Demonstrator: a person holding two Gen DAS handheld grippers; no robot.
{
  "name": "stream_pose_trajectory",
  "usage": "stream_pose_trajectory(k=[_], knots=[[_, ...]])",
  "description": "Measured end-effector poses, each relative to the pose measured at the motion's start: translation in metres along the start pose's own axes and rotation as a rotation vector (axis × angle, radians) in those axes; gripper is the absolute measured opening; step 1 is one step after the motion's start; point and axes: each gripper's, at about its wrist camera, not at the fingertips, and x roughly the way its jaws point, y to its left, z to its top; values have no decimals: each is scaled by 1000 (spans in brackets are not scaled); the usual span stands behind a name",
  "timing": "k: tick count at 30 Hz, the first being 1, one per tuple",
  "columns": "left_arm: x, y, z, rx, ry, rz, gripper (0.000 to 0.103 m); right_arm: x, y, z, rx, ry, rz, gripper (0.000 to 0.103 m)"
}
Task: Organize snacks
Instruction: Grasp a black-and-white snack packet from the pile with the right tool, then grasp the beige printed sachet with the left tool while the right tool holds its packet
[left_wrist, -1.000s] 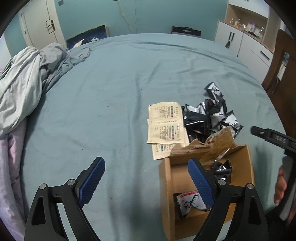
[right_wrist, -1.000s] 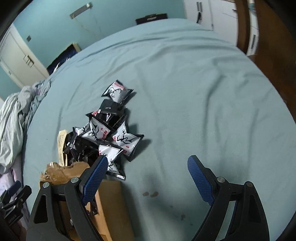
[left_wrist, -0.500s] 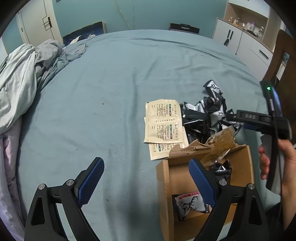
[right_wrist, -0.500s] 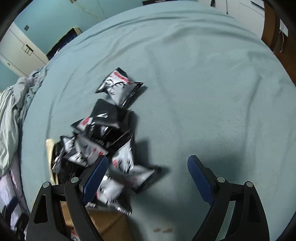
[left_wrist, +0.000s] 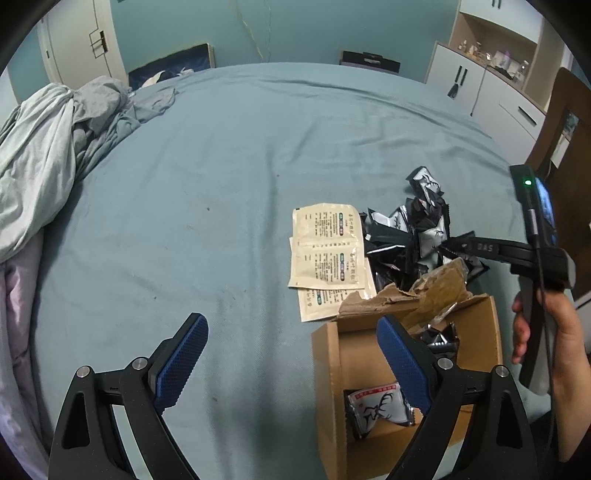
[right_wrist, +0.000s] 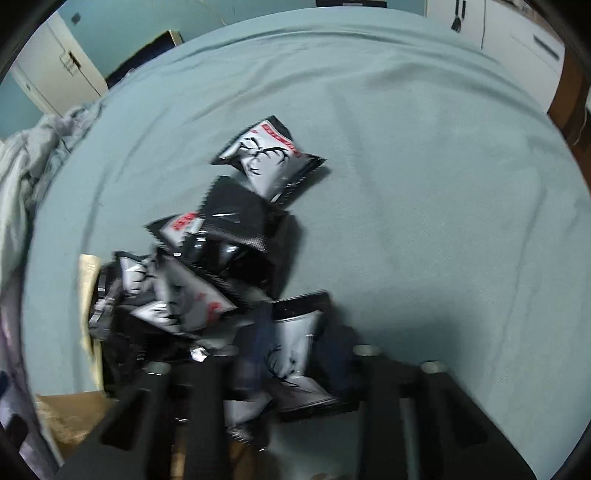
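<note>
Blue-padded, the left gripper (left_wrist: 291, 363) hangs wide open and holds nothing above the bed (left_wrist: 221, 177), beside a cardboard box (left_wrist: 332, 369) with one snack packet (left_wrist: 380, 406) inside. In the right wrist view, the right gripper (right_wrist: 291, 354) has clamped a silver packet (right_wrist: 295, 347) at the near edge of the snack pile (right_wrist: 221, 258).

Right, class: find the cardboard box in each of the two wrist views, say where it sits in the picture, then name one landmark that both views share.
Left wrist view: the cardboard box sits lower right, open, partly behind the left hand-held gripper's right finger, with snack packets inside.
Right wrist view: only a corner shows, bottom left, blurred.
Shared landmark: the pile of black and silver snack packets just beyond the box.
</note>
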Motion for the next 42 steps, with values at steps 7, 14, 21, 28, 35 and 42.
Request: stream_pose_trajectory(k=[7, 14, 21, 28, 35, 42], knots=[[0, 15, 0, -51, -25, -16, 94, -47, 5, -15, 6, -130, 6, 16], [0, 19, -7, -42, -34, 37, 94, -108, 5, -53, -31, -222, 40, 16], [-3, 14, -11, -15, -21, 29, 94, -149, -15, -96, 8, -270, 108, 16], [7, 7, -12, 11, 35, 14, 94, -154, -34, -109, 60, -240, 127, 16], [18, 5, 14, 1, 85, 8, 97, -138, -35, -84, 64, -202, 117, 16], [62, -7, 51, 10, 149, 9, 100, -115, -34, -64, 56, -155, 125, 16]])
